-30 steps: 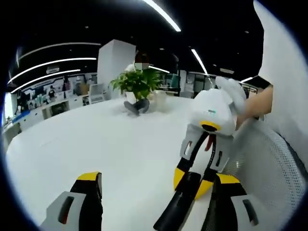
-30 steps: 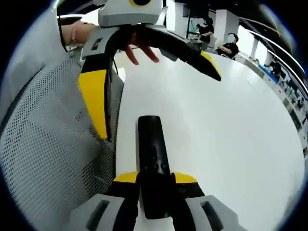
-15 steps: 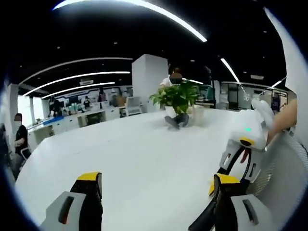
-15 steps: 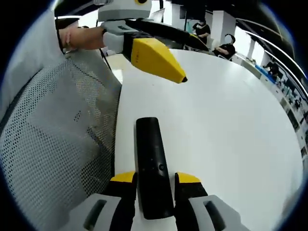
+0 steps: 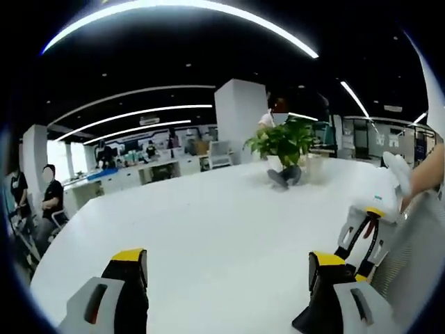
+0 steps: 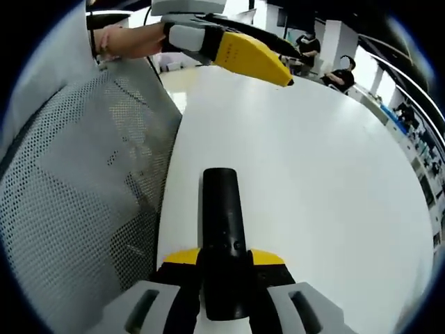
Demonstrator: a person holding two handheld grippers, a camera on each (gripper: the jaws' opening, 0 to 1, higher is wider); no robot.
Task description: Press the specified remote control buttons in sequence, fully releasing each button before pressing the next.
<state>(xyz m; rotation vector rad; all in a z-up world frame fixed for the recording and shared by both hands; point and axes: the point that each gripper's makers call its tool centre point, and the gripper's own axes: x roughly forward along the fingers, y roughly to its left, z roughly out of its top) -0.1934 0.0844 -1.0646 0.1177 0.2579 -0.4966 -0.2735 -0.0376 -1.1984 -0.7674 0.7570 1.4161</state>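
One black remote (image 6: 224, 243) pinched by the right hand-held gripper (image 6: 224, 263); left hand-held gripper (image 5: 226, 268) spread, above one white table (image 5: 208, 229).

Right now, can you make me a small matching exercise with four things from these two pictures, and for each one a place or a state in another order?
Things:
1. remote control
2. left gripper
3. potted plant
4. mesh chair back

Places or states:
A. open, nothing between its jaws
B. on the far part of the white table
C. clamped between the right gripper jaws
D. beside the table edge, to the left in the right gripper view

Pairs: 1-C, 2-A, 3-B, 4-D
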